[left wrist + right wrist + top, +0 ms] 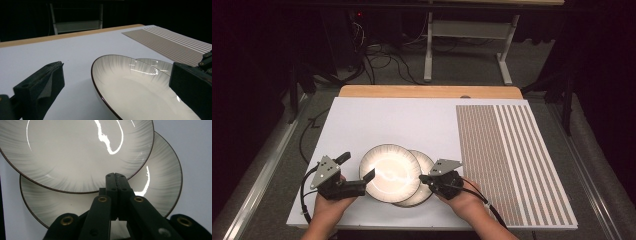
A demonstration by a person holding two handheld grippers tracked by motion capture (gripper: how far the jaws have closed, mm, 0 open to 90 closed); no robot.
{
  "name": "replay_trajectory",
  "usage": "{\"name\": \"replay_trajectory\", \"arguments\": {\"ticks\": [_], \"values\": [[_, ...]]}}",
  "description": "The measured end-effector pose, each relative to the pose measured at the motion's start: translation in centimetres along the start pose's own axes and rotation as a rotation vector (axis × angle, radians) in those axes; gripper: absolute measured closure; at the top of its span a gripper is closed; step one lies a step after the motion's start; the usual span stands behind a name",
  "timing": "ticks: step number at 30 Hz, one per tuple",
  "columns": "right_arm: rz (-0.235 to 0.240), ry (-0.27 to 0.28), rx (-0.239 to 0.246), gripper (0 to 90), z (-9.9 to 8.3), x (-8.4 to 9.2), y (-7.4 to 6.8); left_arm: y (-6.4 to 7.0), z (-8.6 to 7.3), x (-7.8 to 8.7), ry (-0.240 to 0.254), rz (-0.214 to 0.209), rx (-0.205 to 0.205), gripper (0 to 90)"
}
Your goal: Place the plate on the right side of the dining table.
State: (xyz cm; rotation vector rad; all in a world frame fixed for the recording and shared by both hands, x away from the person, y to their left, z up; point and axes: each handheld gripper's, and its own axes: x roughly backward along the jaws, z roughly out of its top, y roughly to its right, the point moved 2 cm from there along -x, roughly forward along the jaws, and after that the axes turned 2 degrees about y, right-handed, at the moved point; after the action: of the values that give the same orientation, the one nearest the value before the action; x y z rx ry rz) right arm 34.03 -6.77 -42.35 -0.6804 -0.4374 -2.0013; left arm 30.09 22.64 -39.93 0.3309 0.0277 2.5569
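Two round, glossy plates with dark rims overlap on the matte white desk (377,120): upper plate (389,171) over lower plate (423,192). Left hand-held gripper (358,169) spread astride the upper rim; right hand-held gripper (424,178) pressed together over the lower plate.

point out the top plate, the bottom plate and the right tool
top plate (388,171), high view, on its glossy centre
bottom plate (426,165), high view, on the uncovered right part of its rim
right tool (115,176), right gripper view, at the tips of its shut jaws
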Motion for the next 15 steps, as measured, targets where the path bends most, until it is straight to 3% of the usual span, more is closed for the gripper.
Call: {"name": "replay_trajectory", "arguments": {"ticks": [5,7,12,14,15], "values": [[0.004,-0.005,0.011,90.0,0.2,-0.3,-0.3,0.2,-0.2,-0.4,-0.052,-0.013,0.007,0.6],[0.004,-0.004,0.010,90.0,0.2,-0.4,-0.3,0.3,-0.5,-0.9,-0.112,-0.035,0.043,0.6],[0.000,-0.003,0.009,90.0,0.2,-0.4,-0.3,0.5,-0.9,-1.4,-0.179,-0.054,0.053,2.2],[-0.004,-0.009,0.012,90.0,0.2,-0.4,-0.3,0.5,-1.0,-1.6,-0.217,-0.069,0.091,4.2],[-0.004,-0.009,0.012,90.0,0.2,-0.4,-0.3,0.5,-1.0,-1.6,-0.217,-0.069,0.091,5.5]]}}
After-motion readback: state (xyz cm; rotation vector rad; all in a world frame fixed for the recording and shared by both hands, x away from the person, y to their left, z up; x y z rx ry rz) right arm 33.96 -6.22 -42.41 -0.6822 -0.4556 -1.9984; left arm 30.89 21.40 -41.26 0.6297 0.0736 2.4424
